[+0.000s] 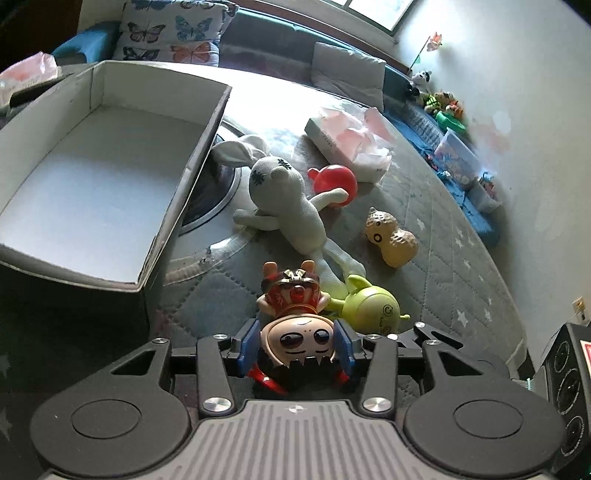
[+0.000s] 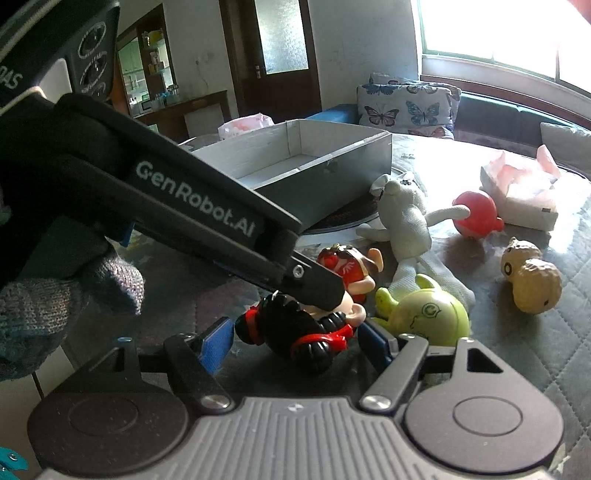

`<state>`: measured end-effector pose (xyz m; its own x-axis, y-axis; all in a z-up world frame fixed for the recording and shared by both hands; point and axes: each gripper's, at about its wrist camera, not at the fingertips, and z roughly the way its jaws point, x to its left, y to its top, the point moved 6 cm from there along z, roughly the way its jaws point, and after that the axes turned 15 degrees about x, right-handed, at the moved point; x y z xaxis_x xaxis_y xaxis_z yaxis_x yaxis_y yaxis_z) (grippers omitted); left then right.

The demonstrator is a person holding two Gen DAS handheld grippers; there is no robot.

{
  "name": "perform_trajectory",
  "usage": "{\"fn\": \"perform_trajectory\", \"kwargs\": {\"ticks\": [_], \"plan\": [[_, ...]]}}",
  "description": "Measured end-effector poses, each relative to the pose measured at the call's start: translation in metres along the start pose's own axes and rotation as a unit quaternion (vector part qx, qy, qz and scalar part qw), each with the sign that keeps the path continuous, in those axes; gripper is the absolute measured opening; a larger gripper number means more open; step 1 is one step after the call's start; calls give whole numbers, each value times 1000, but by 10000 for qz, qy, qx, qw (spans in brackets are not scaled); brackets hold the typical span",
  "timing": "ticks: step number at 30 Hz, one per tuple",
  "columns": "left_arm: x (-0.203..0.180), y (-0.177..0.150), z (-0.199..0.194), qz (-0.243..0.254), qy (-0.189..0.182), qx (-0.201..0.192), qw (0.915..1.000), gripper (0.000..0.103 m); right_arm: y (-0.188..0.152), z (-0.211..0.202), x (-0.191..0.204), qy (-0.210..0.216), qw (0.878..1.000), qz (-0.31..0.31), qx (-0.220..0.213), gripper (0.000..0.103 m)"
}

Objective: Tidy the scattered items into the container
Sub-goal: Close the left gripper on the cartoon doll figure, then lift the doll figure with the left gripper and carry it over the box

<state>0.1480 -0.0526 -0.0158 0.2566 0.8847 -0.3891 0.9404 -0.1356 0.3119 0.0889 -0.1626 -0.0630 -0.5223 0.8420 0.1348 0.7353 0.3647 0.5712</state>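
Quilted bedding (image 1: pixel 443 236) with small stars carries the toys, with cushions and a bright window behind it.

The left tool (image 1: pixel 298 343) points down at a doll (image 1: pixel 295 295) lying on the quilt. Its jaws stand apart around the doll's big head, one blue pad (image 1: pixel 251 343) close on each side. I see no clear squeeze. The face looks up between the pads, the black hair lies nearest the tool and the red body lies beyond it.

In the right wrist view a gloved hand (image 2: pixel 55 295) holds that tool, which slants in from the left with a fingertip over the doll's head.

The right tool (image 2: pixel 297 343) is also open, its jaws wide. The doll's black hair with red bands lies between its pads, and neither pad touches it.

Just past the left tool, to its right and against the doll, lies a green toy (image 1: pixel 373 306). A rabbit (image 1: pixel 291 206) stretches away beyond the doll, its feet reaching the green toy. One rabbit arm rests on a red toy (image 1: pixel 336 181) farther out. A peanut (image 1: pixel 391 236) lies to the right of the rabbit, apart from it.

Farther still, beyond the red toy, sits a tissue pack (image 1: pixel 351 144).

The box (image 1: pixel 192 155) stands ahead and left of the left tool, near the rabbit's ears. None of the toys is inside it. From the right tool it lies well ahead, behind the rabbit.

A butterfly pillow (image 1: pixel 170 29) leans behind the box.
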Motion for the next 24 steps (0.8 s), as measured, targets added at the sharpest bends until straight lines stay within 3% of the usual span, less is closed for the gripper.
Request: {"fn": "perform_trajectory", "kwargs": {"ticks": [4,14,24], "plan": [[2,-1,-1,-38,-69,21,10000,47,0,1,-1,24,10000,26,21,75],[17,-1,-1,-666,-429,-1,9969,47,0,0,0,49,10000,70,1,73],[32,-1,0,-1240,-784,14,9892,48,1,-4,1,88,9999,41,-33,70]]}}
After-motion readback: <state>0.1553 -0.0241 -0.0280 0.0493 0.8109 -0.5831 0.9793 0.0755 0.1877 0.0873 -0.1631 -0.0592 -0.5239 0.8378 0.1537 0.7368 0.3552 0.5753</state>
